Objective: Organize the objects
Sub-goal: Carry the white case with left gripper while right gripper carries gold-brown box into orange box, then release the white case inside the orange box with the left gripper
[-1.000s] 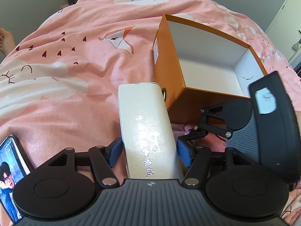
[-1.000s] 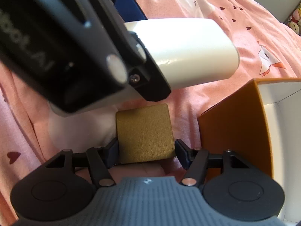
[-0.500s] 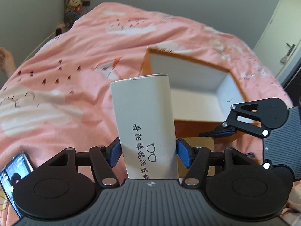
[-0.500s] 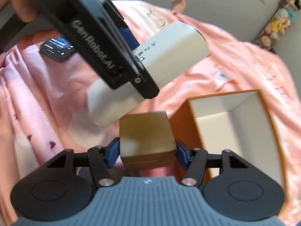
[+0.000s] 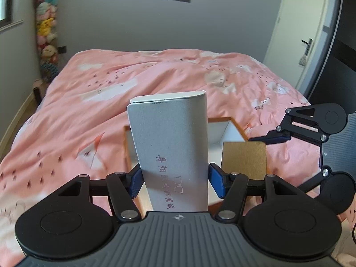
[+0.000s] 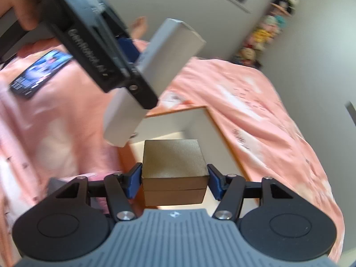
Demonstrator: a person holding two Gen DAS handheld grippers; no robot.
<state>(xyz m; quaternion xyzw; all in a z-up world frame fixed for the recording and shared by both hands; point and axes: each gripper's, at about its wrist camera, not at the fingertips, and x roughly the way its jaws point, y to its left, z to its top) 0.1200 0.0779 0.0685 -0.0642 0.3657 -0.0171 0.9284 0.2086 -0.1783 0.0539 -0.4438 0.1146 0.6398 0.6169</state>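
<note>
Pink bedspread (image 6: 255, 102) beneath right hand-held gripper (image 6: 174, 181), gold box (image 6: 173, 169) between its blue pads (image 6: 212, 181)

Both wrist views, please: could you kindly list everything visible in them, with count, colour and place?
Rectangular white glasses case with printed lettering: one, white, held aloft in the left tool.
Small gold textured box: one, gold, held in the right tool above the open box.
Open orange cardboard box with white interior: one, on the bed.
Pink patterned bedspread: one, covering the bed.
Smartphone with lit screen: one, on the bedspread.
Plush toys: several, multicoloured, stacked in the corner.
White door: one, far right.
Left tool: one, black, blue pads.
Right tool: one, black, blue pads.
</note>
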